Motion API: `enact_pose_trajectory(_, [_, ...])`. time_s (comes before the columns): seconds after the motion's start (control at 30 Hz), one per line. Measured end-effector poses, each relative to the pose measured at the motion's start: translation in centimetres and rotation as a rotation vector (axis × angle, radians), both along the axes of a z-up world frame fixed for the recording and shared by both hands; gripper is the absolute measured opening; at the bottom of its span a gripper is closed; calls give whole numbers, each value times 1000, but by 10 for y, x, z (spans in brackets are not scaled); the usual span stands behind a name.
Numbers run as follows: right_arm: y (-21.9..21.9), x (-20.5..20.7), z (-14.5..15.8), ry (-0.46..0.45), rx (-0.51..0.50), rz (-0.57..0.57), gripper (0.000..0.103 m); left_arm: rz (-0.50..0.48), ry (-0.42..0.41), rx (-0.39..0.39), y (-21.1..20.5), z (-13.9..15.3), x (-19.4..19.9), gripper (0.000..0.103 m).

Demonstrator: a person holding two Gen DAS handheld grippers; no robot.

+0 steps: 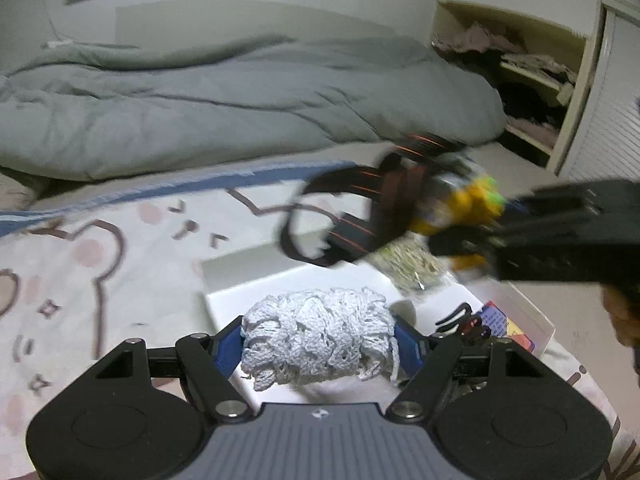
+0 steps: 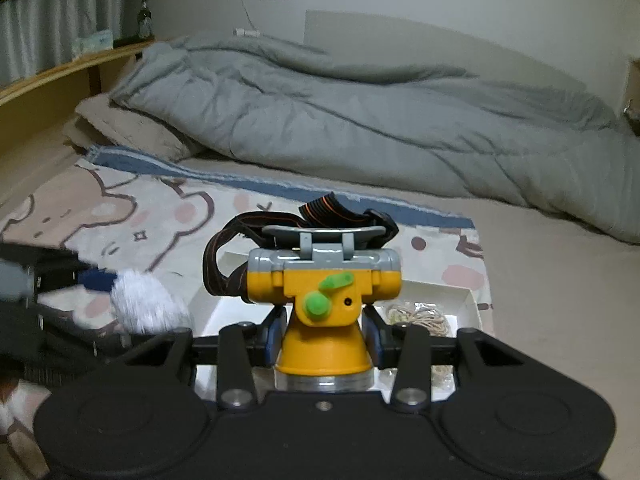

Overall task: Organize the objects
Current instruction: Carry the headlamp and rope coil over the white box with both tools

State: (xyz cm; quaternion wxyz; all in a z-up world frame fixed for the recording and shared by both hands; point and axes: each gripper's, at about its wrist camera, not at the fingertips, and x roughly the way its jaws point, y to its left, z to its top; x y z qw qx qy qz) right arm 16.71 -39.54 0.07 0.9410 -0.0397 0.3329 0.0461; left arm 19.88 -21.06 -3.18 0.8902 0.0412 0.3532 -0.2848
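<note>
We look from both wrists, close over the white tray (image 1: 224,280) on the bed, facing the grey duvet (image 2: 360,120); each view catches the other gripper.

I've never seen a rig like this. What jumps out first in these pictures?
A yellow headlamp with a green knob and dangling black strap, clamped in the right gripper above a white box. The left gripper squeezes a white yarn bundle. Behind lies a rumpled grey duvet.

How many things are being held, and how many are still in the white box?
Held: 2, the yarn and the headlamp.
In the box: 3, a string bundle, a black clip, a colourful card.
Total: 5
</note>
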Motion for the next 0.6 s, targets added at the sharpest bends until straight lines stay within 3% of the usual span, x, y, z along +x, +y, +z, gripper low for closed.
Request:
enact_pose_trajectory(0.33, [-3, 77, -53, 125, 6, 5, 42, -67, 36, 45, -31, -47, 46, 75])
enact_pose_trajectory(0.6, [-19, 105, -91, 229, 56, -29, 42, -137, 69, 118, -41, -71, 83, 75])
